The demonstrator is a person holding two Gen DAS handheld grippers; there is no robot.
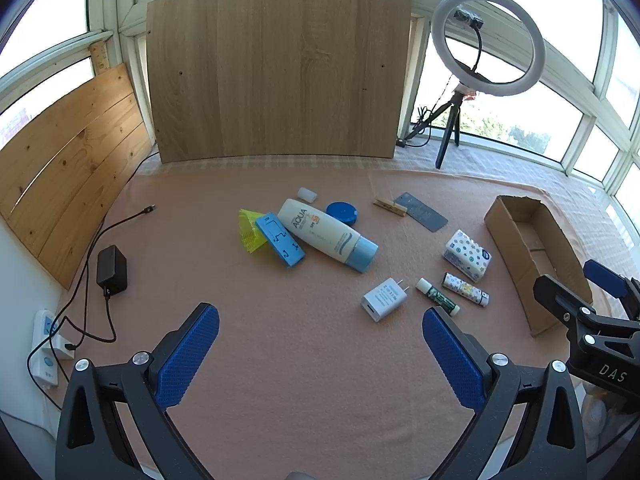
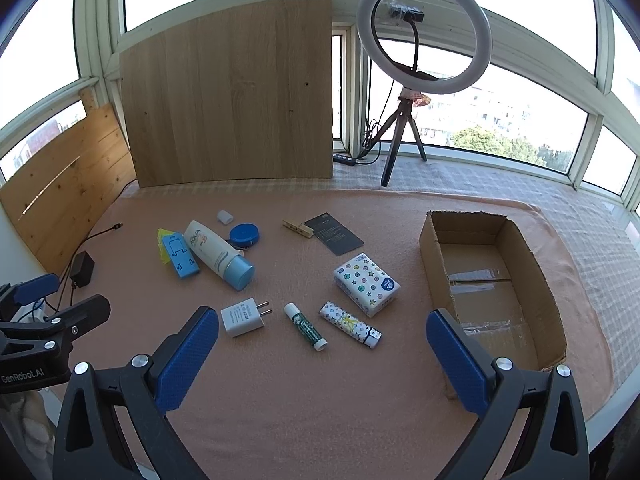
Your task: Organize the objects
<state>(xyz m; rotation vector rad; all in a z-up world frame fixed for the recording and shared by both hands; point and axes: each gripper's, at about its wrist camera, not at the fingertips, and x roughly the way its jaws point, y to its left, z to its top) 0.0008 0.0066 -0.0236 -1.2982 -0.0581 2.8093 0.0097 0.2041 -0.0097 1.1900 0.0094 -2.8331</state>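
An open cardboard box (image 2: 532, 264) lies at the right of the pink cloth; it also shows in the left wrist view (image 1: 560, 252). Loose items lie spread out: a white AQUA bottle (image 2: 218, 254), a blue stand (image 2: 180, 258), a blue round tin (image 2: 245, 235), a white charger (image 2: 242, 317), a green lip balm (image 2: 306, 326), a patterned lighter (image 2: 350, 324), a tissue pack (image 2: 366, 284), a dark card (image 2: 334, 233) and a clothespin (image 2: 298, 229). My left gripper (image 1: 320, 354) is open and empty above the cloth's front. My right gripper (image 2: 322, 360) is open and empty, near the charger and box.
A wooden board (image 2: 232, 108) leans at the back, wooden planks (image 2: 68, 188) at the left. A ring light on a tripod (image 2: 424, 48) stands at the back right. A black adapter (image 1: 112, 270) with cables and a power strip (image 1: 46, 346) lie at the left edge.
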